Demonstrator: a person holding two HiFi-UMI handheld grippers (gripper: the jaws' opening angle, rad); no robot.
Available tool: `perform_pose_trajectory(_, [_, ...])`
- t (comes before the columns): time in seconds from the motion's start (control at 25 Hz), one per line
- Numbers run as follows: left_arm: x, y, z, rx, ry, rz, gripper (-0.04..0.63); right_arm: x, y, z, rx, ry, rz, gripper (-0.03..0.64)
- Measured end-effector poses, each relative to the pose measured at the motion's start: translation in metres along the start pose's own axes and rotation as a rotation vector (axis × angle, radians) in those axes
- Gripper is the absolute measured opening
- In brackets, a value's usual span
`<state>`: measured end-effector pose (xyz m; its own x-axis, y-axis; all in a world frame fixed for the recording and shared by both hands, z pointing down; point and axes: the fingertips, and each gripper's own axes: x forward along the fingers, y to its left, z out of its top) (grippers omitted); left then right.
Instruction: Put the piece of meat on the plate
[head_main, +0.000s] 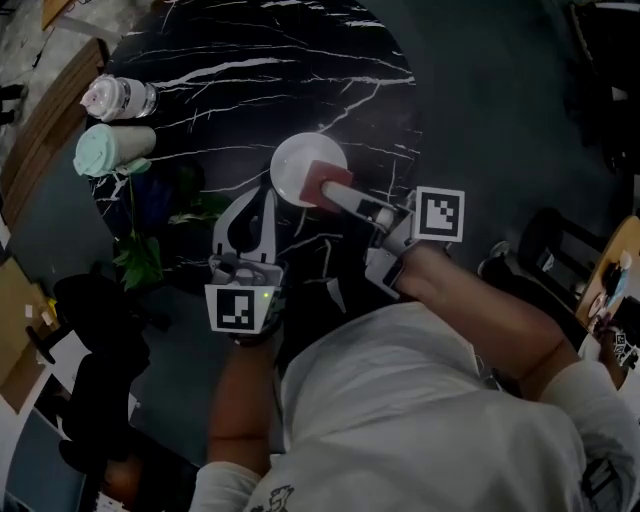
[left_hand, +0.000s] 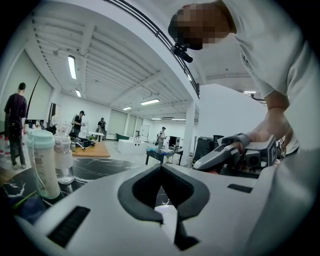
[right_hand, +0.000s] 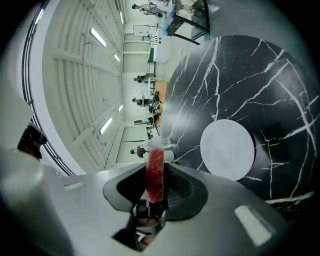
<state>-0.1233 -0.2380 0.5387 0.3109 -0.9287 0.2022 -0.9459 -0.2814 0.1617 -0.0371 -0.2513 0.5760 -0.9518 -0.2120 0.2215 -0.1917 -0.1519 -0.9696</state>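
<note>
A white plate (head_main: 295, 165) lies near the middle of the round black marble table (head_main: 240, 60). My right gripper (head_main: 331, 188) is shut on a red piece of meat (head_main: 319, 177) and holds it over the plate's right rim. In the right gripper view the meat (right_hand: 155, 172) stands clamped between the jaws, with the plate (right_hand: 227, 150) beyond it. My left gripper (head_main: 262, 200) hangs just short of the plate's near edge, shut with nothing in it. In the left gripper view (left_hand: 161, 167) a bit of the plate (left_hand: 165, 212) shows through the jaws.
A clear bottle (head_main: 120, 97) and a mint-green tumbler (head_main: 112, 148) lie at the table's left edge, above a leafy plant (head_main: 140, 250). Both also show in the left gripper view: tumbler (left_hand: 44, 162), bottle (left_hand: 64, 157). Black chairs stand beyond the table edge.
</note>
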Motion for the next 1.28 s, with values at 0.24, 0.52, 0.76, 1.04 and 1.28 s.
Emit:
perform_pose_trajectory(0.24, [0.005, 0.007, -0.024, -0.017, 0.001, 0.018, 0.006, 0.007, -0.036, 0.007, 0.026, -0.008, -0.034, 0.091])
perform_pose_trajectory(0.52, [0.015, 0.009, -0.048, -0.049, -0.008, 0.017, 0.006, 0.017, -0.069, 0.011, 0.039, 0.006, -0.067, 0.091])
perform_pose_trajectory(0.76, [0.022, 0.012, -0.066, -0.076, -0.013, 0.024, 0.006, 0.027, -0.093, 0.01, 0.031, 0.031, -0.103, 0.091])
perform_pose_trajectory(1.04, [0.026, 0.013, -0.082, -0.105, -0.003, 0.022, 0.006, 0.036, -0.118, 0.012, -0.003, 0.049, -0.181, 0.091])
perform_pose_trajectory(1.28, [0.022, 0.009, -0.093, -0.127, 0.021, 0.022, 0.006, 0.039, -0.133, 0.01, -0.054, 0.077, -0.247, 0.092])
